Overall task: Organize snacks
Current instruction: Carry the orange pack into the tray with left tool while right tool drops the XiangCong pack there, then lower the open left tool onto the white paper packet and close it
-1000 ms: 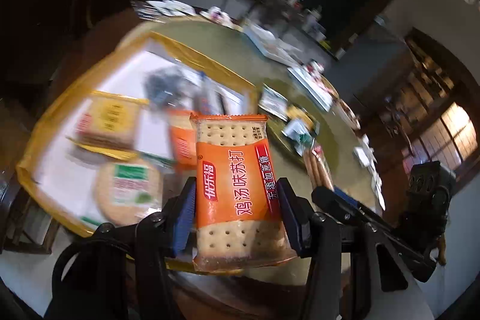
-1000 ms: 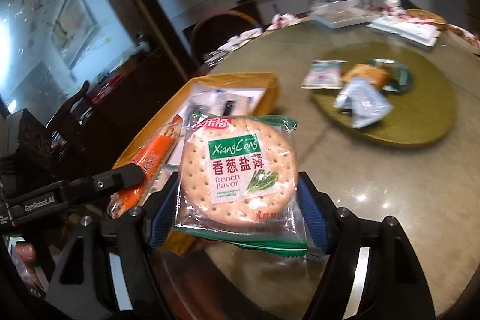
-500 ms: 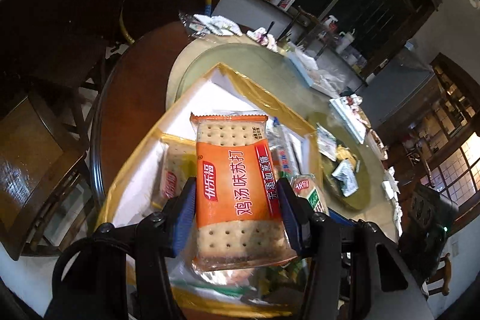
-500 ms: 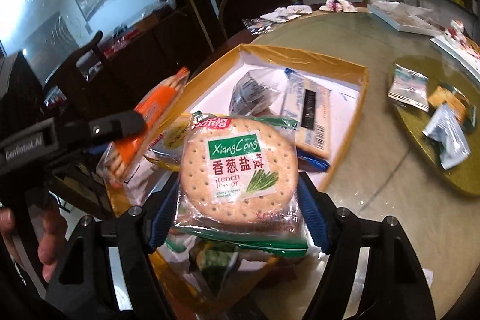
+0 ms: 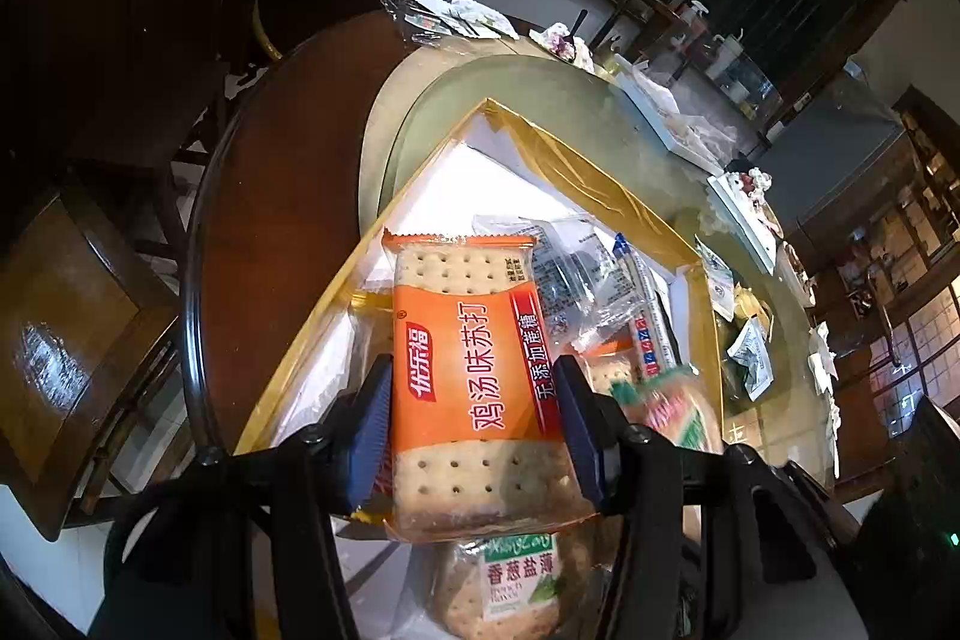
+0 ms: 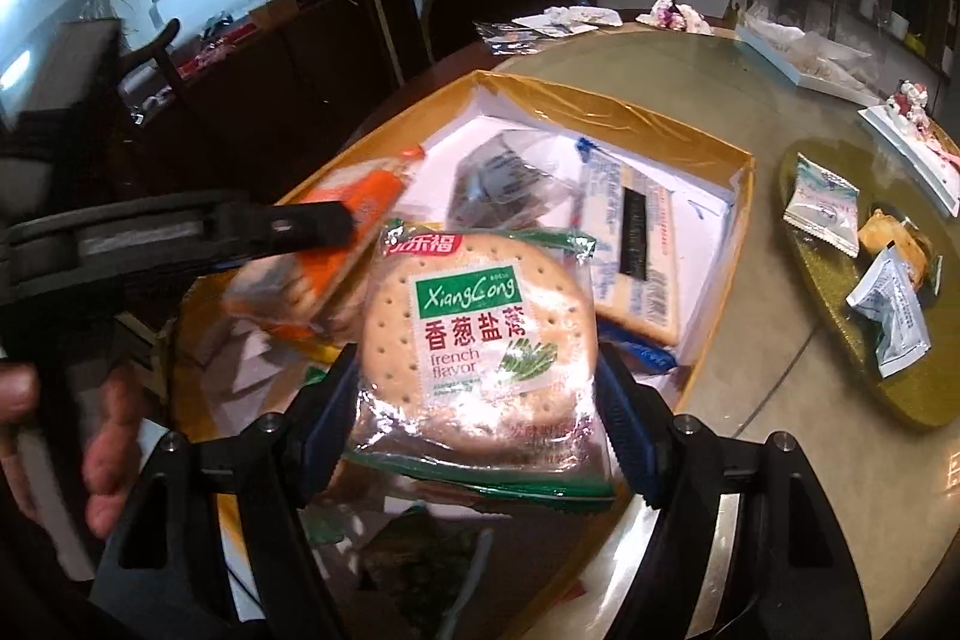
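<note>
My left gripper (image 5: 474,421) is shut on an orange soda-cracker pack (image 5: 474,370) and holds it above the near end of a yellow-rimmed white box (image 5: 576,172). My right gripper (image 6: 477,403) is shut on a round green-labelled cracker pack (image 6: 477,334), also above the box (image 6: 636,112). The left gripper with its orange pack (image 6: 336,244) shows at the left of the right wrist view. The box holds several snack packs, among them a clear dark-printed bag (image 6: 498,184) and a flat cracker pack (image 6: 636,268).
The box sits on a round glass-topped table (image 6: 750,340). A green turntable plate (image 6: 840,316) at the right carries loose wrappers (image 6: 822,205). Wooden chairs (image 5: 78,292) stand at the table's left. Trays and clutter line the far edge (image 6: 798,52).
Both grippers have moved with their packs from beside the box to over its near end. The box now fills more of both views.
</note>
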The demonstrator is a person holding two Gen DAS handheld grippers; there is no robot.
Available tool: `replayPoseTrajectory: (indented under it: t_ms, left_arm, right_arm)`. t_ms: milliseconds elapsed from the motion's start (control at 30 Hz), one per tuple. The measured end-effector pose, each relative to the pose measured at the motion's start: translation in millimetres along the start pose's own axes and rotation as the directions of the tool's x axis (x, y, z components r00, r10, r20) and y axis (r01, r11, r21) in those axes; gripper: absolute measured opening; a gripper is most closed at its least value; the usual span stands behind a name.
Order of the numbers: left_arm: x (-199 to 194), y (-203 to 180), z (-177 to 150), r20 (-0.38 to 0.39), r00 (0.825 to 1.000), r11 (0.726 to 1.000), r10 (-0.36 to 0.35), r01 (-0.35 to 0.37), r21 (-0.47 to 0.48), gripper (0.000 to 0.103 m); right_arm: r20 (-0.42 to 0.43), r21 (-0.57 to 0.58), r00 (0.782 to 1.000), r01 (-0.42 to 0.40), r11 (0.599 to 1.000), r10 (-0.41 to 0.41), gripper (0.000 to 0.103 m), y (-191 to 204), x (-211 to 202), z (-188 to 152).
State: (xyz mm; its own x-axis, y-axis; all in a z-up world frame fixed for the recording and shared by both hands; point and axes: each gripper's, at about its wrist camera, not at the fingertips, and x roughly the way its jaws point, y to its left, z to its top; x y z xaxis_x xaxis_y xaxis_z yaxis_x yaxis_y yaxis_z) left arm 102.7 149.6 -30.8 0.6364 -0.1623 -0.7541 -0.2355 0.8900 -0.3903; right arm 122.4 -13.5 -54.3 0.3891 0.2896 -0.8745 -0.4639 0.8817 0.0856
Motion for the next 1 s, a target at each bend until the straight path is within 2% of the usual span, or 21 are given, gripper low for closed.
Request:
replayPoseTrajectory:
  t_ms: [233, 300, 400, 500, 633, 767, 900, 1000]
  left_arm:
    - [-4.9, 1.8, -1.9, 0.014, 1.000, 1.000, 0.008, -0.008, -0.007, 0.053]
    - [-6.1, 4.9, -1.8, 0.012, 1.000, 1.000, 0.003, -0.002, -0.028, 0.057]
    - [-12.3, 4.2, -4.1, 0.015, 1.000, 0.999, -0.003, 0.004, -0.041, 0.059]
    - [-26.8, -9.8, -13.6, 0.067, 0.998, 1.000, -0.004, 0.005, -0.016, 0.077]
    - [-46.3, -45.5, -35.7, 0.119, 0.993, 0.998, -0.012, 0.004, 0.069, 0.078]
    - [-60.3, -89.1, -61.4, 0.108, 0.987, 0.984, -0.116, 0.099, 0.148, 0.078]
    - [-63.0, -140.6, -89.6, 0.061, 0.976, 0.941, -0.207, 0.182, 0.287, 0.080]
    - [-47.4, -173.4, -110.1, -0.005, 0.982, 0.911, -0.191, 0.180, 0.370, 0.080]
  right_arm:
    - [-0.074, -0.032, 0.997, 0.026, 0.999, -0.028, 0.076, 9.4, 21.5, -5.2]
    - [-0.077, -0.019, 0.996, 0.032, 0.999, -0.034, 0.076, 7.3, 22.8, -6.8]
    - [-0.062, 0.021, 0.998, -0.012, 1.000, 0.013, 0.078, -0.6, 12.9, -8.5]
    - [-0.013, 0.071, 0.998, -0.055, 0.996, 0.056, 0.080, -12.4, -8.7, -14.4]
    - [0.083, 0.138, 0.994, -0.078, 0.987, 0.067, 0.080, -37.1, -53.7, -29.3]
    - [0.153, 0.225, 0.988, -0.042, 0.973, 0.007, 0.081, -79.0, -98.2, -54.6]
    - [0.168, 0.344, 0.984, -0.007, 0.939, -0.055, 0.081, -129.8, -127.3, -89.2]
    - [0.148, 0.431, 0.980, 0.055, 0.901, -0.131, 0.081, -163.1, -141.0, -114.2]
